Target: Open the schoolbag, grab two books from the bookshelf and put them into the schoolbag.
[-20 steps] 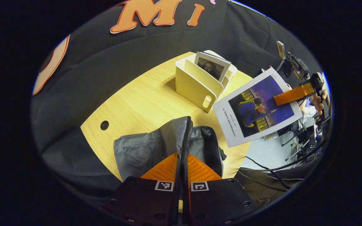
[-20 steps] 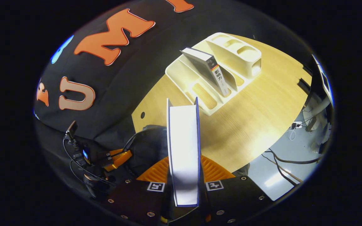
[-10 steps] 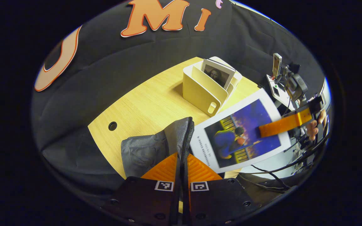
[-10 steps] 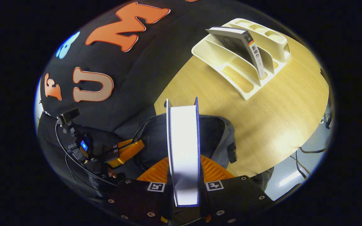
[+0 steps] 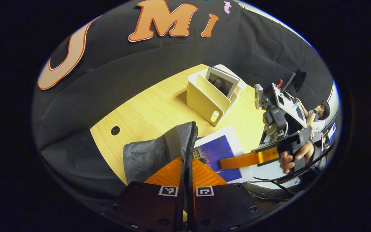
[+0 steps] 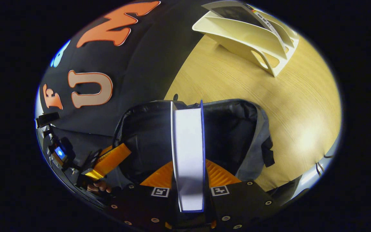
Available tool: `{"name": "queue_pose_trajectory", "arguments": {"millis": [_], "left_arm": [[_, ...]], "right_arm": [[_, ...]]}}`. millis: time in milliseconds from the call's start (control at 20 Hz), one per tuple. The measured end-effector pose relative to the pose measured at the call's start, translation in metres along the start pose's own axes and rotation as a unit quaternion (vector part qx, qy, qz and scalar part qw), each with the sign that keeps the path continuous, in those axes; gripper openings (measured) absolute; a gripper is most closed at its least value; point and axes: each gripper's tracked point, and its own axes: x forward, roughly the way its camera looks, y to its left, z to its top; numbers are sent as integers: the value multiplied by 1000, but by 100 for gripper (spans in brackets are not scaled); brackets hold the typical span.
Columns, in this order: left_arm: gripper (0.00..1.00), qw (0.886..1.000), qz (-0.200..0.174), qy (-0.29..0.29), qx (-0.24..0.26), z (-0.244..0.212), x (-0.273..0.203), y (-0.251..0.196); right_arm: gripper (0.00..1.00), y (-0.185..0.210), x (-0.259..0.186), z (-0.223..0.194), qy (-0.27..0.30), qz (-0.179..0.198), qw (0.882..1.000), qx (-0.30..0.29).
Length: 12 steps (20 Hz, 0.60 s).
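Jaws clamp book (image 6: pixel 188 154), left gripper (image 5: pixel 187 167) pinches schoolbag (image 5: pixel 159 151) flap

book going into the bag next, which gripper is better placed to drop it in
Right. The right gripper already clamps the book directly over the open bag, while the left gripper pinches the bag's flap.
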Motion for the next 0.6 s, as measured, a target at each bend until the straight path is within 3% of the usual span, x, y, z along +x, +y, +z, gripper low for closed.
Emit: {"name": "queue_pose_trajectory", "arguments": {"millis": [350, 450, 500, 600], "left_arm": [[6, 1000, -12, -11, -14, -2, -1, -10], [6, 1000, -13, -13, -18, -3, 0, -11], [6, 1000, -13, -14, -22, -3, 2, -9], [6, 999, -10, -17, -25, -4, 1, -5]], "right_arm": [[32, -1, 67, -11, 5, 17, 1000, -5], [22, 0, 77, -8, 4, 18, 1000, 2], [33, -1, 76, -7, 5, 17, 1000, 5], [38, -6, 69, -2, -4, -1, 1000, 3]]}}
